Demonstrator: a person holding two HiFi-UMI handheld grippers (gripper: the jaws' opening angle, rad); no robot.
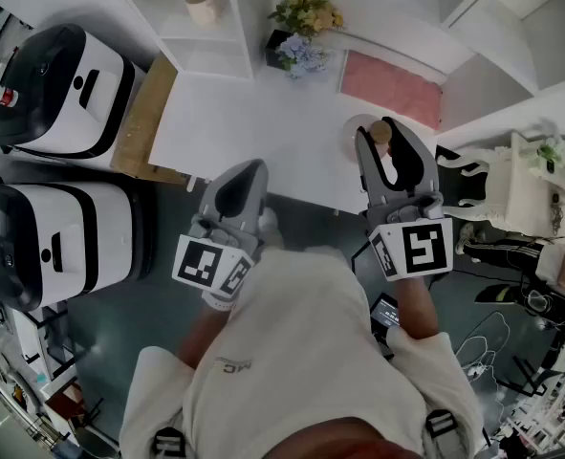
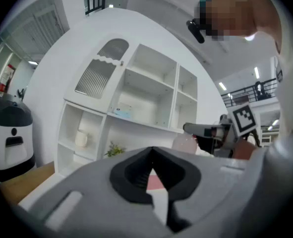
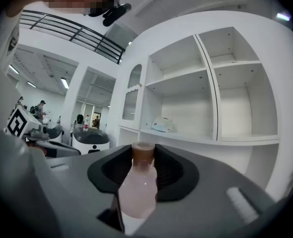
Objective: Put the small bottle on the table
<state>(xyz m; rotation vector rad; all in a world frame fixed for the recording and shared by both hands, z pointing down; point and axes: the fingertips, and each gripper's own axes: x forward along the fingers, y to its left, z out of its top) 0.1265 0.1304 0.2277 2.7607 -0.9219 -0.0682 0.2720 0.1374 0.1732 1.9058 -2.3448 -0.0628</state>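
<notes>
The small bottle (image 3: 138,185), pale pink with a brown cap, stands upright, pinched between the pads of the right tongs (image 1: 380,132). It is just in front of the pink mat (image 1: 389,87), over the near edge of the white bench (image 1: 253,132); whether its base touches the bench cannot be told. The left tongs (image 1: 251,168) are well to the left of the mat at the bench's near edge, tips pressed together on nothing. Flowers (image 1: 303,25) stand just left of the mat.

Head view looks down; both gripper views face the shelving (image 3: 186,108).
</notes>
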